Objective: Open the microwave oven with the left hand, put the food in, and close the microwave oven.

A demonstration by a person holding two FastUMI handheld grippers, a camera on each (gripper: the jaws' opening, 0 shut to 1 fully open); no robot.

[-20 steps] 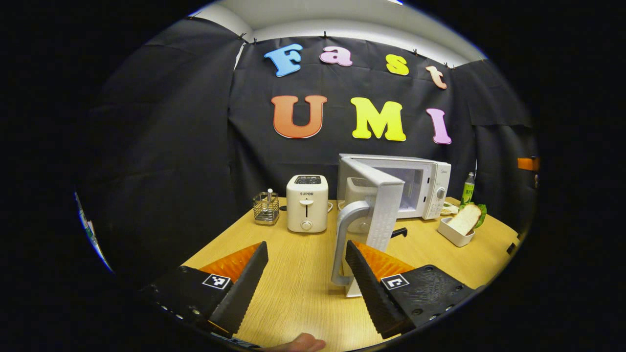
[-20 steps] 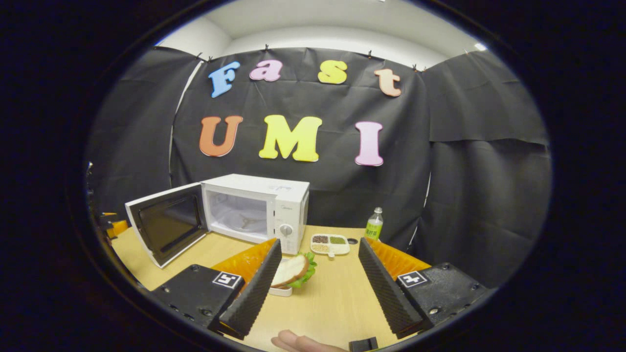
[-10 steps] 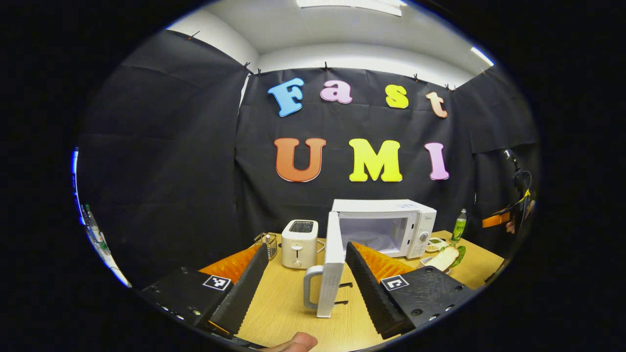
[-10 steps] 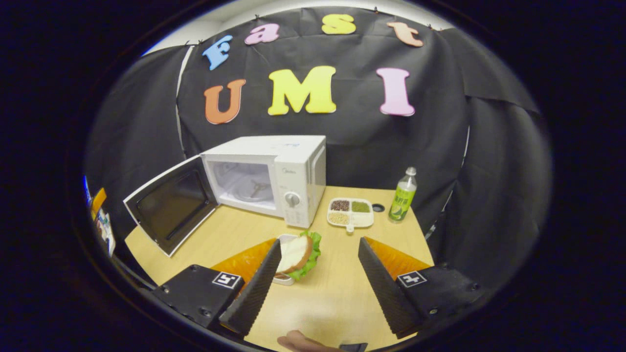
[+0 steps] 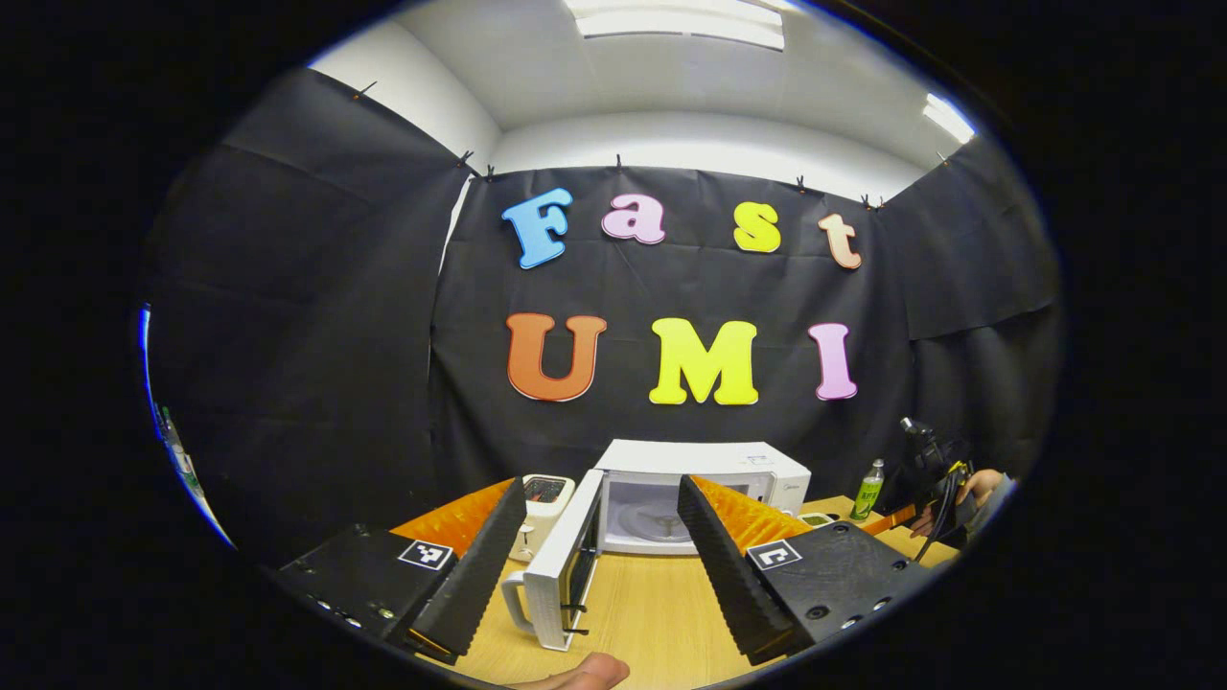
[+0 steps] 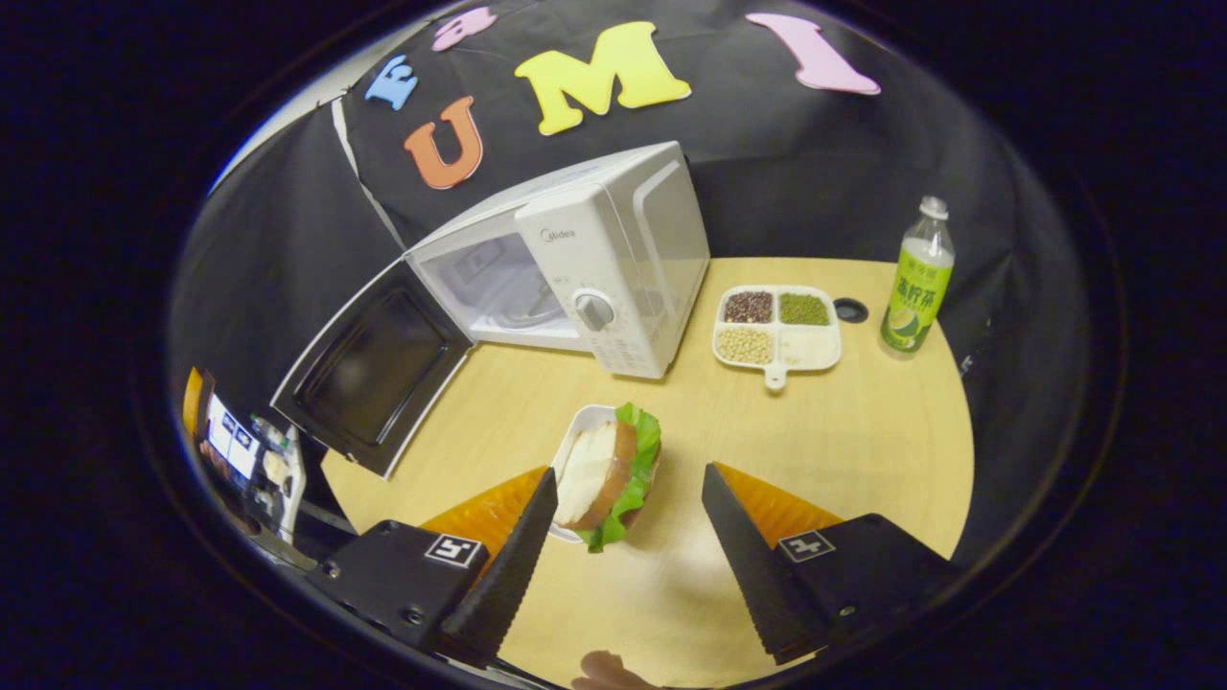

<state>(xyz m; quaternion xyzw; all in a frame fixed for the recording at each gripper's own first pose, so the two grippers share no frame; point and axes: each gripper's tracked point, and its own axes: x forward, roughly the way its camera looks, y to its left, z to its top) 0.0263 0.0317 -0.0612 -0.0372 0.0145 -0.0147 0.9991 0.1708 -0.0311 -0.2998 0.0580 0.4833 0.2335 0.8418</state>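
1 microwave (image 6: 585, 278), 1 sandwich (image 6: 609, 470), 1 toaster (image 5: 542, 508), 1 bottle (image 6: 915, 283), 1 divided tray (image 6: 778, 328).

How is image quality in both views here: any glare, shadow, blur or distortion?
Left gripper view: ceiling lights blow out to glare and the booth walls bow with fisheye, though the microwave stays sharp. Right gripper view: even light, the sandwich crisp, a soft shadow on the table between the fingers.
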